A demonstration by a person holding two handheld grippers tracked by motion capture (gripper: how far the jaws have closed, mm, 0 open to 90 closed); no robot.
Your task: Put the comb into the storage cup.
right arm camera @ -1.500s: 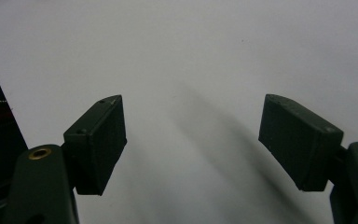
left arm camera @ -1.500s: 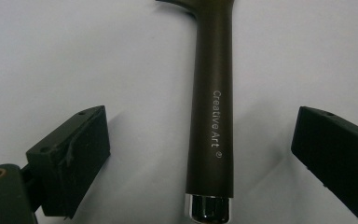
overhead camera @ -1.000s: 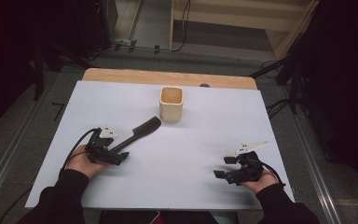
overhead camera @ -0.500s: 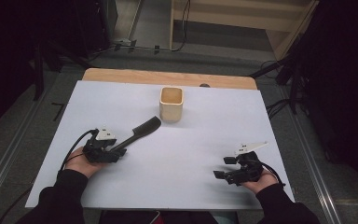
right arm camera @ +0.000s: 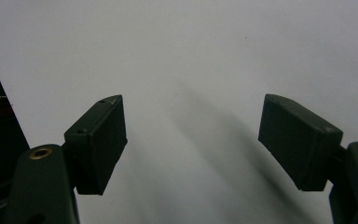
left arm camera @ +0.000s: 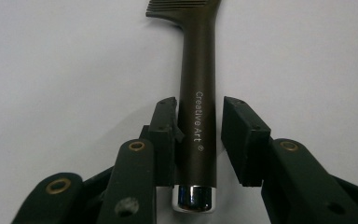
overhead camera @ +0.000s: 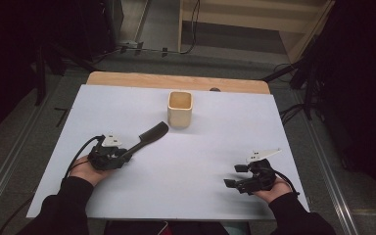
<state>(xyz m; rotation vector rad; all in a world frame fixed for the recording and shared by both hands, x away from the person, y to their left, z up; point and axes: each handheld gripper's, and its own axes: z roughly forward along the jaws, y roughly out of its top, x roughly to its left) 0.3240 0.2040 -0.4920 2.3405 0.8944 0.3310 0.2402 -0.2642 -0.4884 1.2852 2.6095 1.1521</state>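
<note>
A dark brush [overhead camera: 148, 136] lies on the white sheet [overhead camera: 200, 147], its ridged head pointing toward the cup. In the left gripper view its handle [left arm camera: 198, 70], marked "Creative Art" and ending in a chrome cap, runs between the jaws. My left gripper [overhead camera: 125, 155] [left arm camera: 199, 105] has just been closing around that handle. One pad touches it and a thin gap shows at the other pad. My right gripper [overhead camera: 234, 176] [right arm camera: 191, 126] rests at the near right, jaws wide apart over bare sheet.
A beige square cup [overhead camera: 180, 108] stands upright at the back middle, just beyond the brush head. The wooden table edge [overhead camera: 127, 78] shows behind the sheet. Dark floor, cables and shelving surround the table.
The left gripper's jaws have drawn in from wide apart to close around the brush handle. Both hands and the brush have stayed where they were.
</note>
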